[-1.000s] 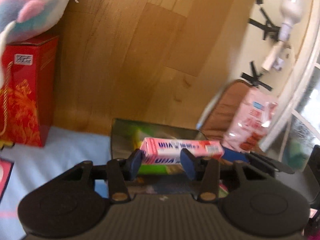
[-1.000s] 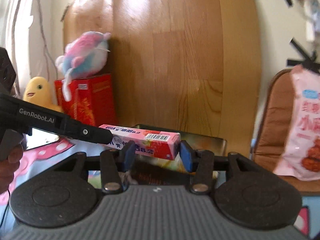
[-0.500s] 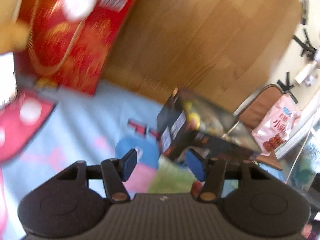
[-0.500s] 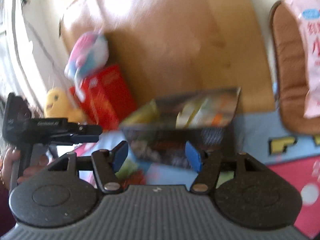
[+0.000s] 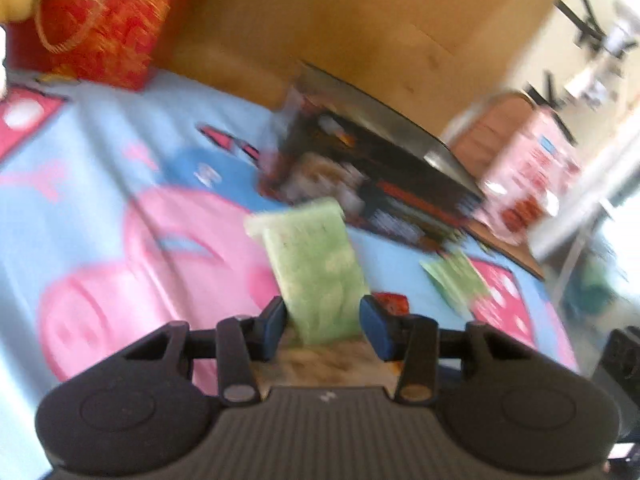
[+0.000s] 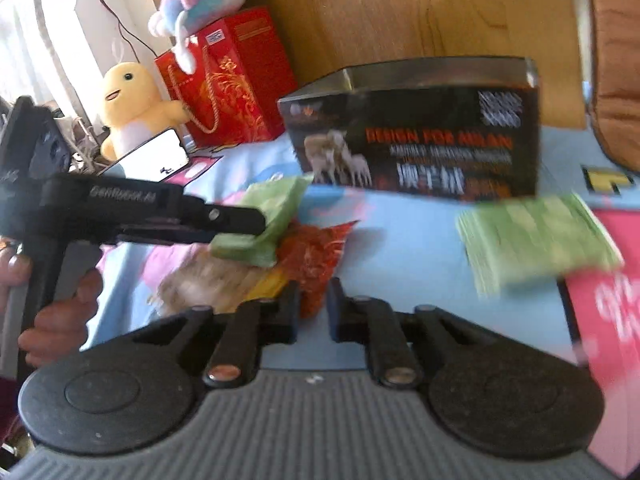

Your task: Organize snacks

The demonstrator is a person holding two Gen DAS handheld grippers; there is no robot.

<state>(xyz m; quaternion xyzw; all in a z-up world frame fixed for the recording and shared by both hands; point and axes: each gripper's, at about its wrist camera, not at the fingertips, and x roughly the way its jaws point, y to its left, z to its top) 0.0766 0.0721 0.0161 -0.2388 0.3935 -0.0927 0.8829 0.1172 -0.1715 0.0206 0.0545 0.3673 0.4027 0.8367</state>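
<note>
The left gripper had just been closing, and its blue pads squeezed a green snack pack between them. The pack stuck out ahead of the fingers, tilted up off the blue blanket. A hand held this gripper's handle from below, and the gripper pointed forward and a bit down. Under it lay a tan snack bag and an orange-red snack bag, touching each other. The right gripper had just been closing too. Its jaws were almost together with only a thin gap, and its tips sat right at the near edge of the orange-red snack bag, but the blur made it hard to tell if they pinched it. To the right of this gripper lay a second green pack on the blanket. Past both grippers stood a dark box. Far to the left were a red gift bag and a yellow toy chick.
</note>
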